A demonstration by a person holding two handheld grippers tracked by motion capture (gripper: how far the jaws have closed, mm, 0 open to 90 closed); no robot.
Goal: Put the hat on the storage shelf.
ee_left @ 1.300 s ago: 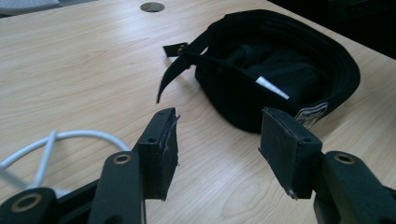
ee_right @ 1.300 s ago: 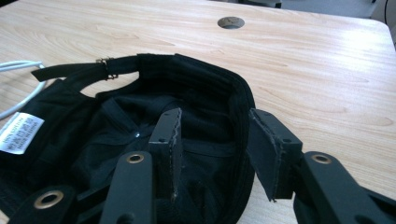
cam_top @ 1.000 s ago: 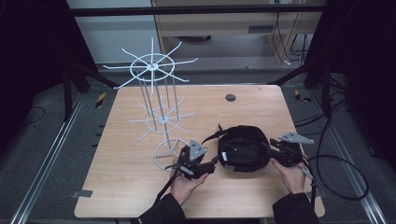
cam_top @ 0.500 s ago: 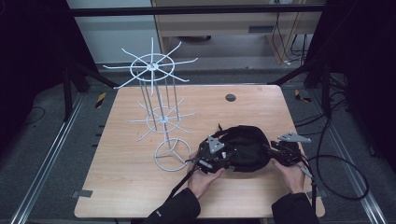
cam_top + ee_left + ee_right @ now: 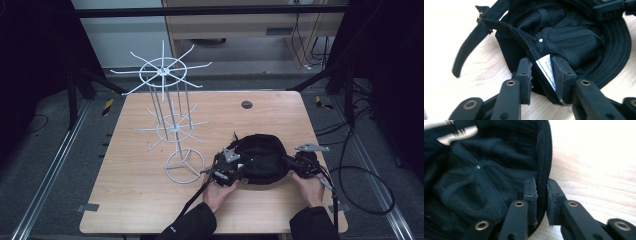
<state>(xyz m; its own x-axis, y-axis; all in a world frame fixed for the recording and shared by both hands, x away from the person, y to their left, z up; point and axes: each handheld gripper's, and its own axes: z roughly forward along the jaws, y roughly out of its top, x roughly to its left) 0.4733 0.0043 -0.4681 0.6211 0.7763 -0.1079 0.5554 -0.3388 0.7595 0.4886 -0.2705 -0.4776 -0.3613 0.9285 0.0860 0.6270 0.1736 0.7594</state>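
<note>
Cap: I see a black fabric cap (image 5: 262, 159) lying upside down on the pale wooden table (image 5: 140, 200), its mesh-like lining and stitched, ribbed brim facing up, between my two grippers.
Left gripper: my left gripper (image 5: 541, 72) has its jaws partly closed around the cap's rear edge, one black ridged pad outside the cloth, the other inside against a white sewn-in label (image 5: 546, 70).
Right gripper: my right gripper (image 5: 541, 195) pinches the cap's thick stitched rim, jaws nearly together with the folded edge between the pads.
Strap: a flat black strap (image 5: 470, 42) with a small metal buckle curls away from the cap, up and left of my left fingers.
Rivet: a small shiny dot (image 5: 540, 40) sits on the lining just beyond the left jaw tips.
Rack: a white wire stand (image 5: 175, 125) with spoked tiers and a ring base stands left of my left gripper, apart from the cap.
Hands: a hand (image 5: 220, 190) holds each tool from the near edge.
</note>
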